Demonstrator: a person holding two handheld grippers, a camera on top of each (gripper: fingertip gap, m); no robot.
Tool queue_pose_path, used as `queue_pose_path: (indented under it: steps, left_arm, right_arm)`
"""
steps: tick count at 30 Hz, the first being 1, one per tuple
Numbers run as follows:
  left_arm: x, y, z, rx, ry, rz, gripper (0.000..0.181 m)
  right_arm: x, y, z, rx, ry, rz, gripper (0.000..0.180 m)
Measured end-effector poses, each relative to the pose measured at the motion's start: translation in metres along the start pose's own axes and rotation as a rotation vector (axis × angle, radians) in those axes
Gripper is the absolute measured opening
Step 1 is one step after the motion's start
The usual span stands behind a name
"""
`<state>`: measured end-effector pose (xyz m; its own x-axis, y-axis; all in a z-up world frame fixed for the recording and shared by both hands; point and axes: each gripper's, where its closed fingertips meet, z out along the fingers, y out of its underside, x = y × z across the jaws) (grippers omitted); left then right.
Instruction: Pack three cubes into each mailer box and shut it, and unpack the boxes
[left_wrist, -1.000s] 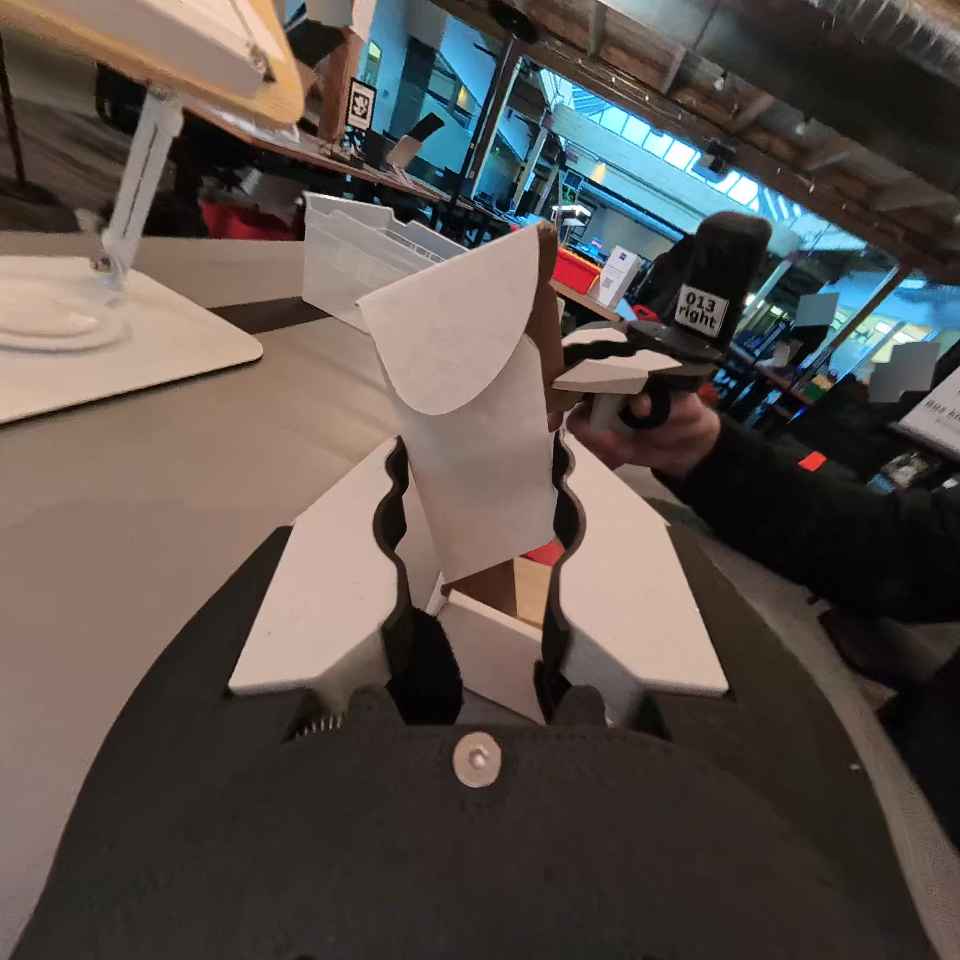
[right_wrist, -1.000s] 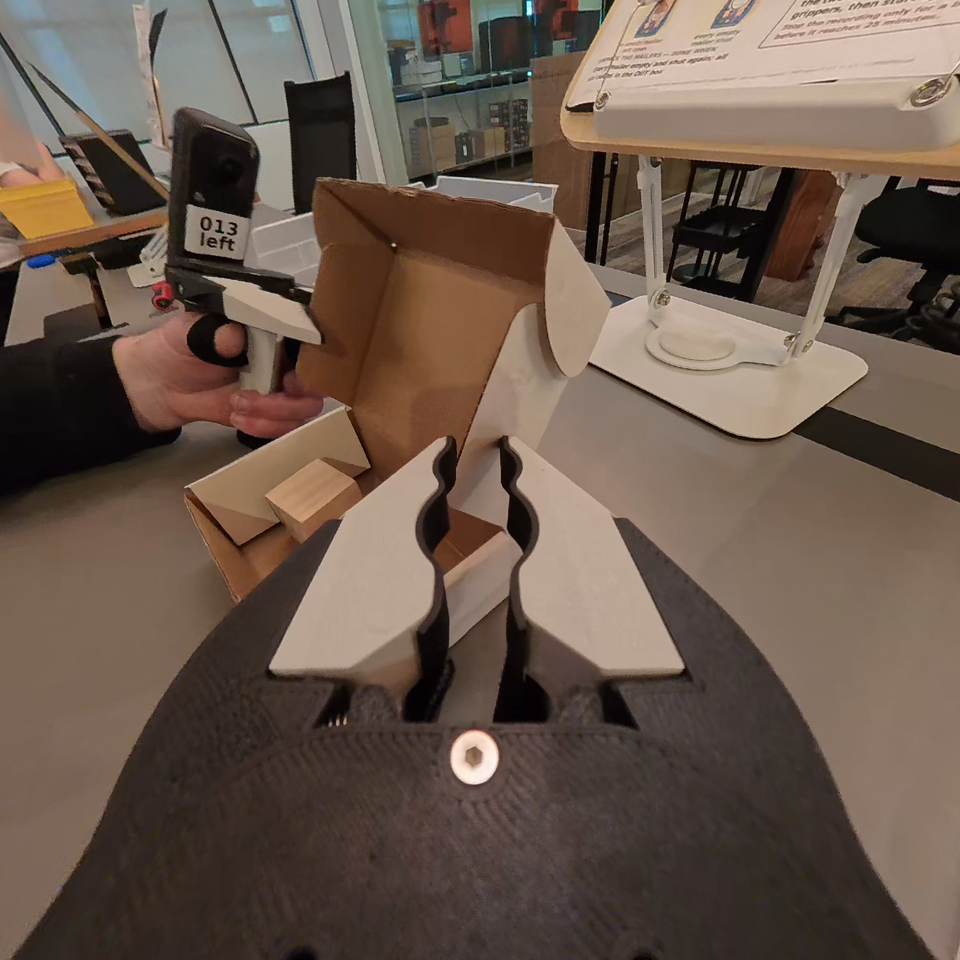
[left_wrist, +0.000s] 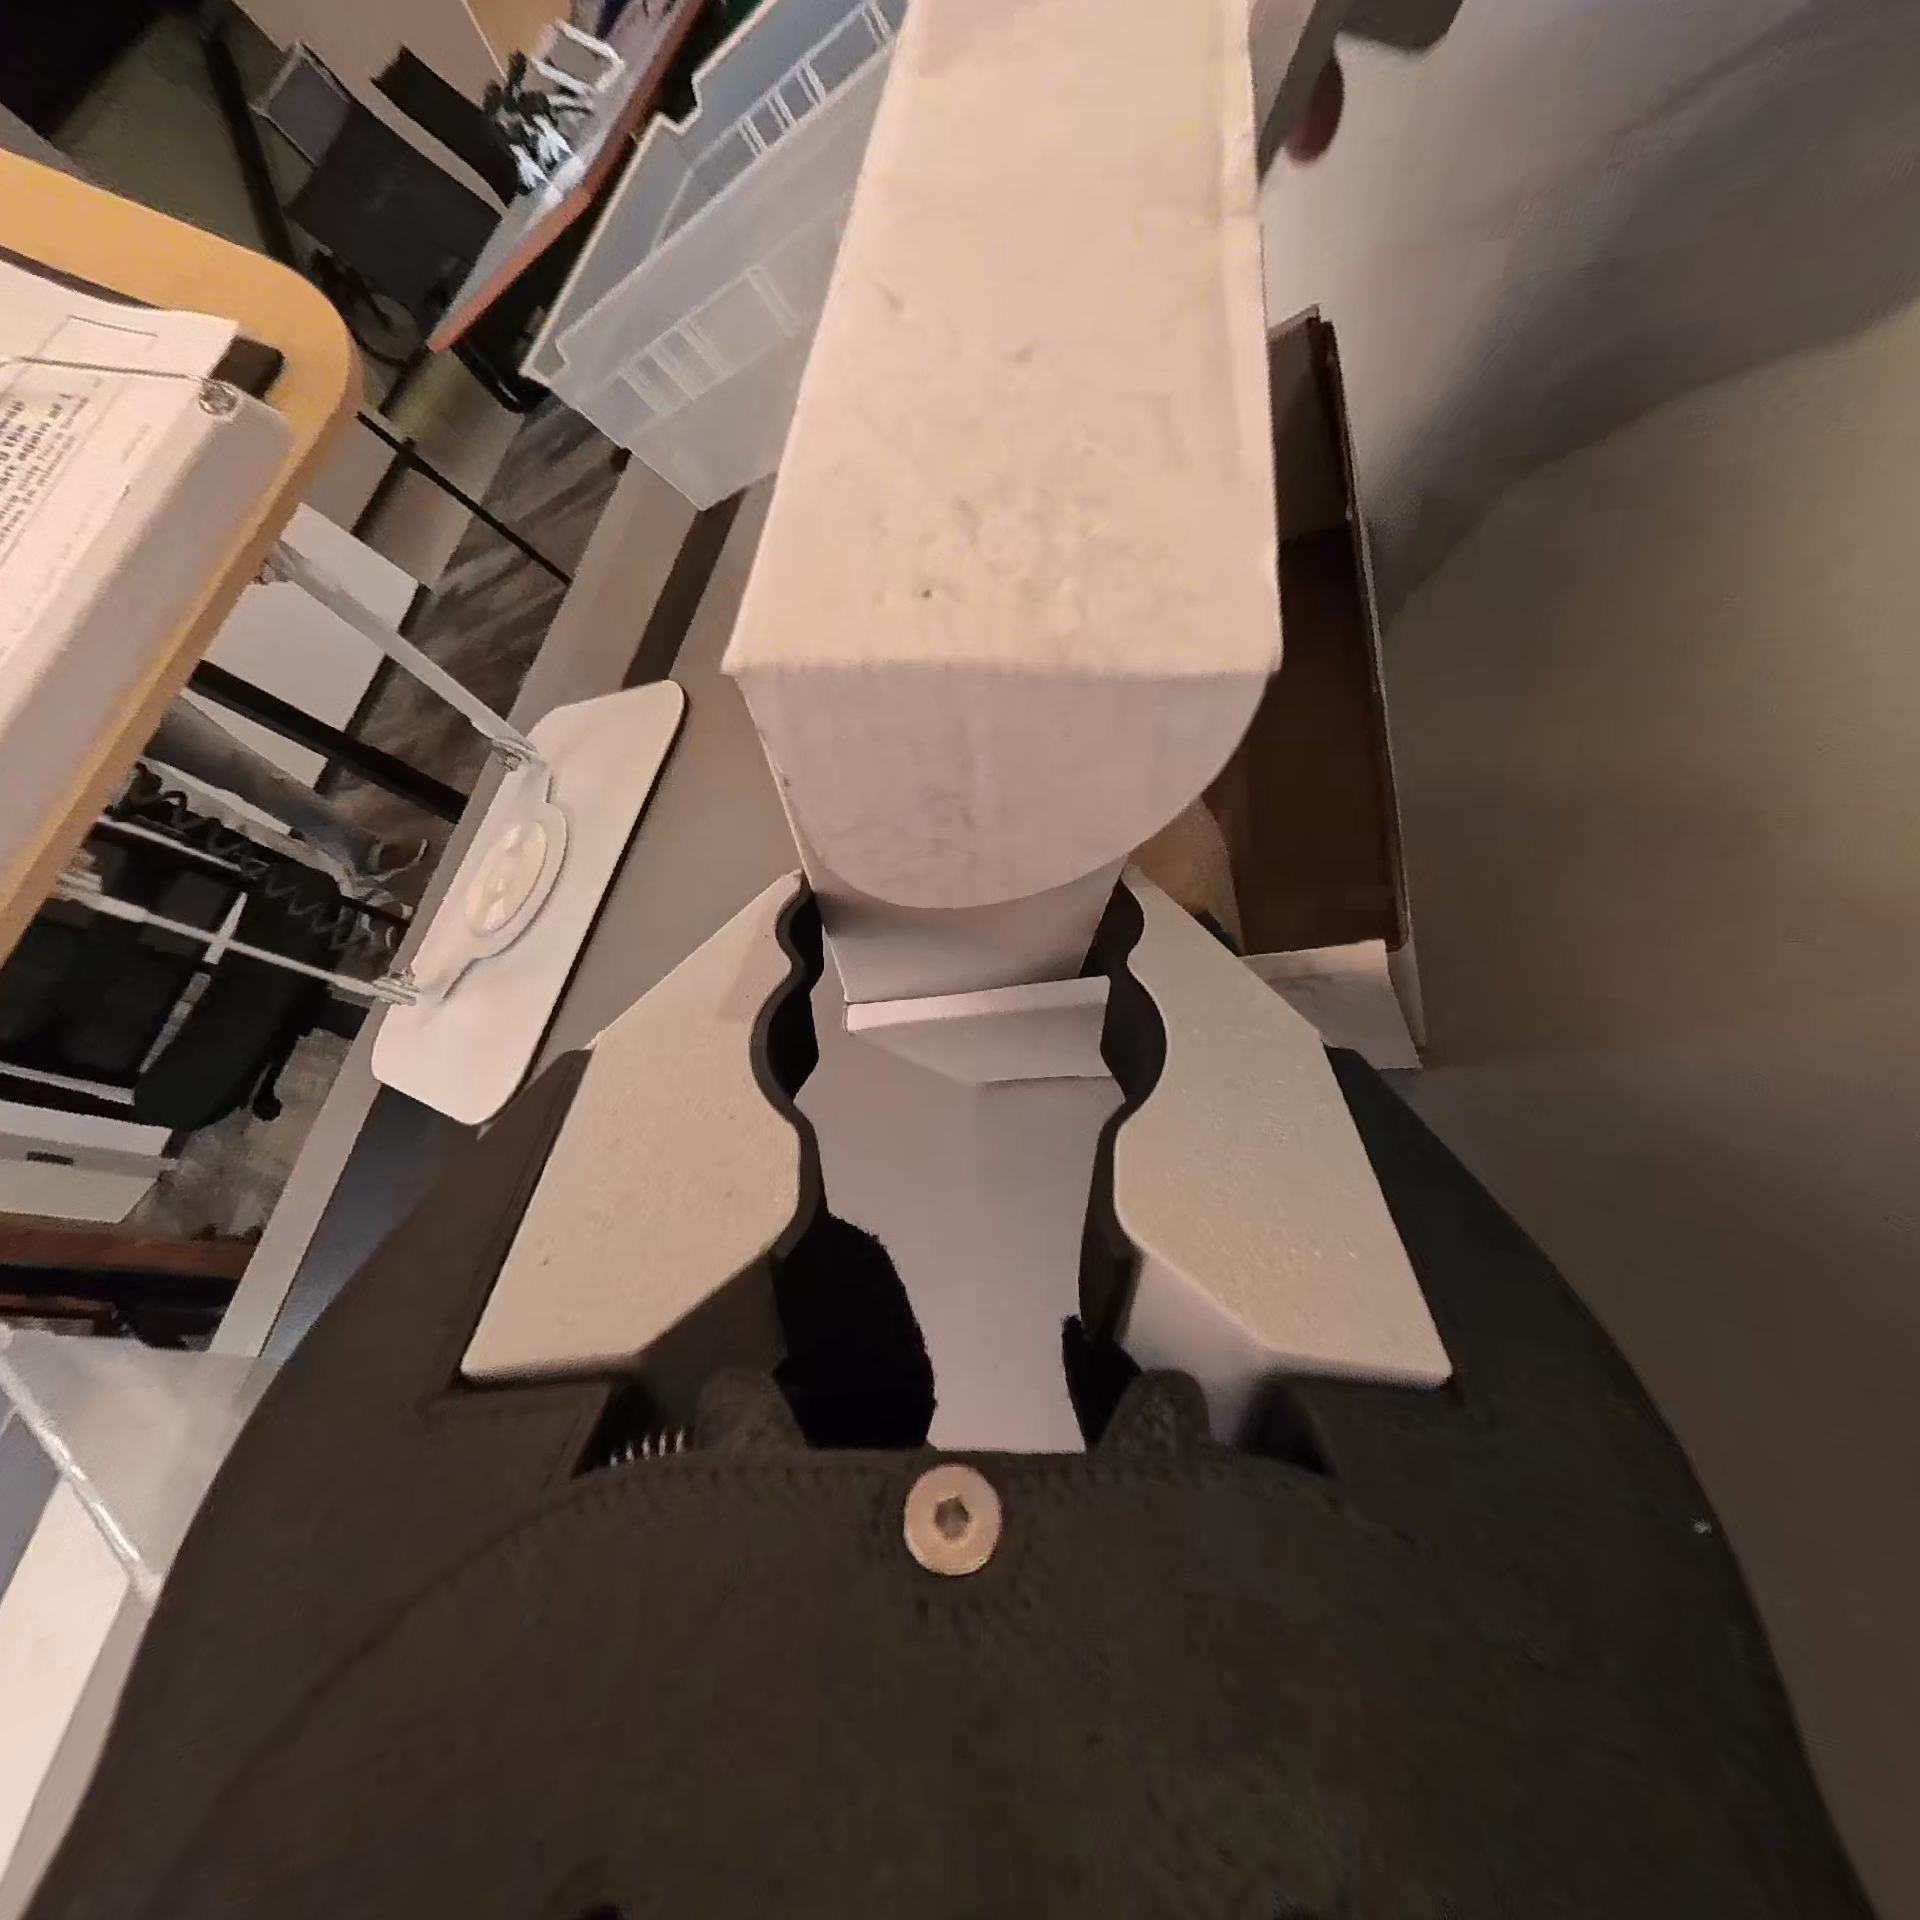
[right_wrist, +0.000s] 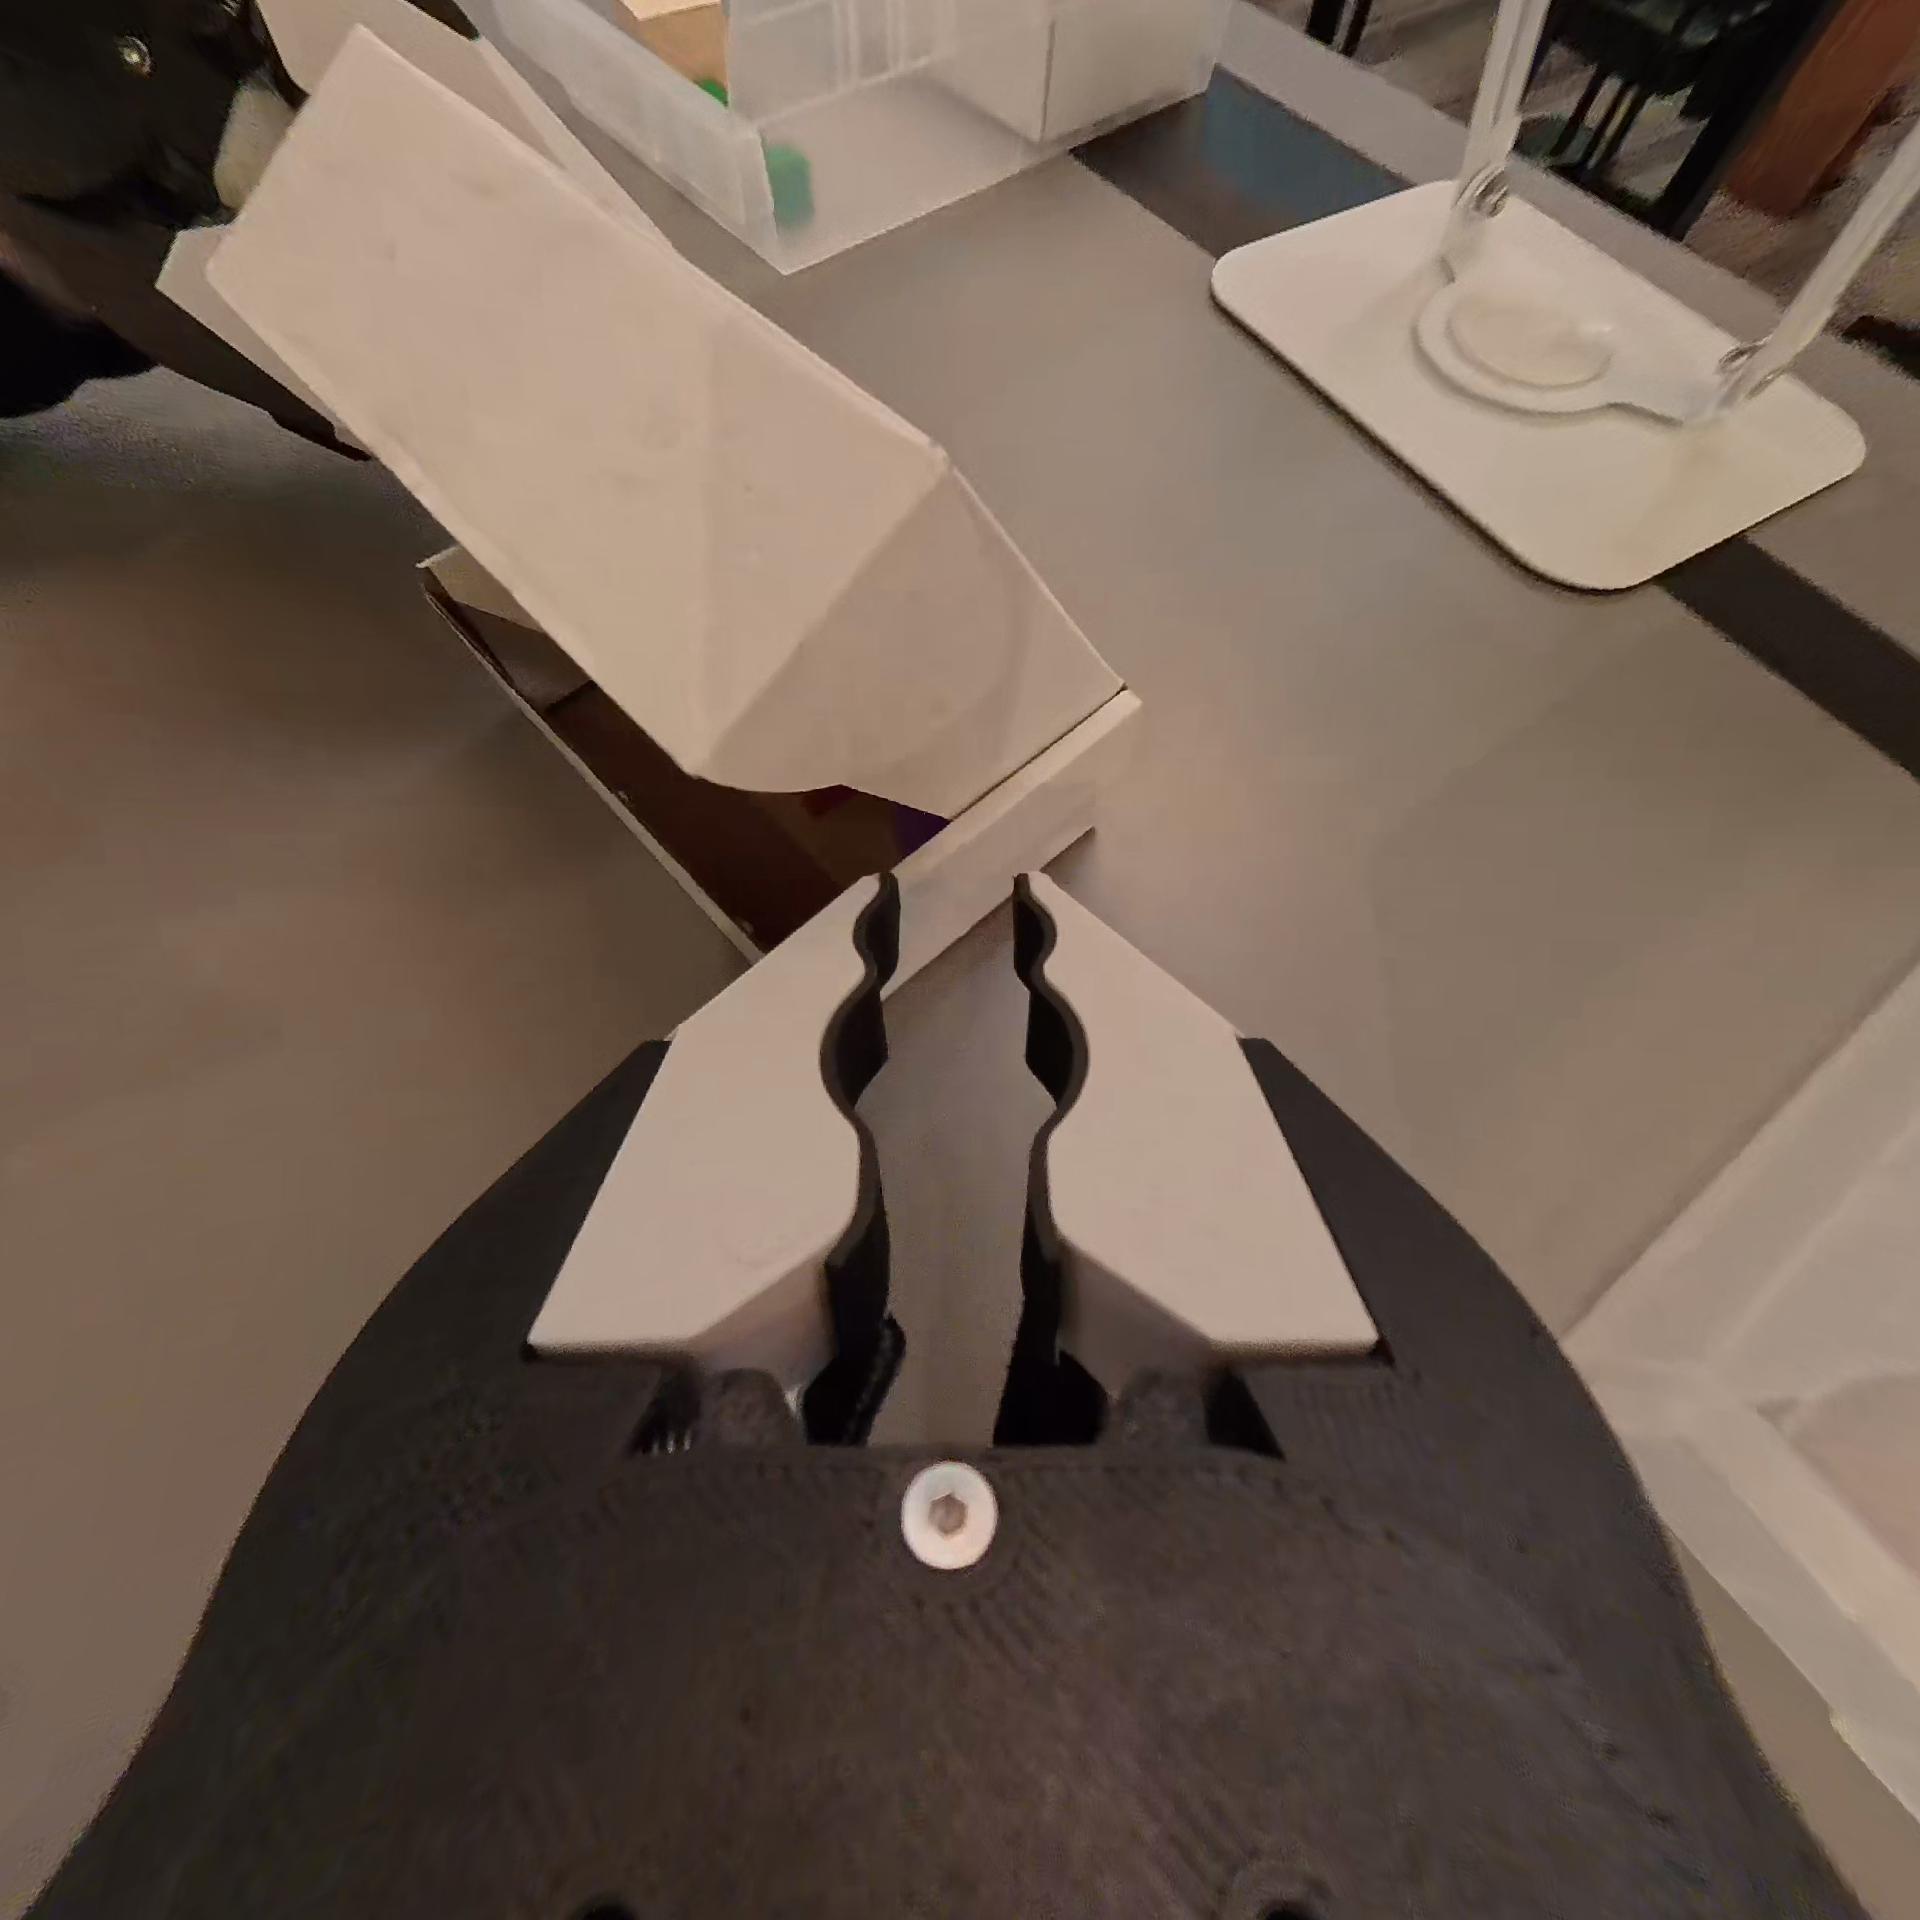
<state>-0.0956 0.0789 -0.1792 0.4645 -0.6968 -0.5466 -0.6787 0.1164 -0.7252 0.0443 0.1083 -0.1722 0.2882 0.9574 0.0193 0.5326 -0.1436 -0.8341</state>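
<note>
One mailer box (right_wrist: 582, 457) sits on the grey table (right_wrist: 1299, 790), filling the upper left and centre of the right wrist view; its white lid is tilted down over the brown inside but not yet flat. In the dark gap under the lid, near the frame's centre, a dark red shape and a purple one show, likely cubes (right_wrist: 883, 816); their number inside cannot be counted.

The right tool (right_wrist: 951, 888) sits low at the centre with its two fingers slightly parted; the box's near white edge lies at their tips, but whether they pinch it cannot be told. The left tool (left_wrist: 961, 914) shows in the lower centre of its own view, two fingers spread on either side of the lid's rounded white flap (left_wrist: 977, 790); a firm grip on it cannot be told either.

At the top of the right wrist view stands one clear plastic bin (right_wrist: 862, 114), with a green piece (right_wrist: 784, 182) seen through its wall. One white stand base (right_wrist: 1538, 405) rests at the upper right. In the left wrist view the same stand carries a wooden board (left_wrist: 187, 499) with paper at the upper left.
</note>
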Motion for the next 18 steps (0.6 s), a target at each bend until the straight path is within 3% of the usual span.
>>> queue_pose_path:
  steps: [6,10,13,16,18]
  left_arm:
    - [0.001,0.000,0.000,-0.030,0.009,0.036,0.053]
    - [0.001,0.000,0.000,-0.054,0.015,0.073,0.052]
    - [0.001,-0.001,0.001,-0.074,0.023,0.091,0.052]
    - [0.001,0.000,0.002,-0.100,0.038,0.101,0.052]
    - [0.002,0.000,0.002,-0.117,0.042,0.116,0.052]
  right_arm:
    - [0.000,-0.013,-0.040,-0.051,0.072,-0.129,0.035]
    - [-0.023,-0.050,-0.051,0.039,-0.015,-0.273,0.063]
    - [-0.033,-0.056,-0.027,-0.053,0.047,-0.475,0.091]
    - [-0.042,-0.052,0.002,-0.140,0.134,-0.721,0.085]
    - [-0.041,-0.045,0.012,-0.197,0.186,-0.814,0.061]
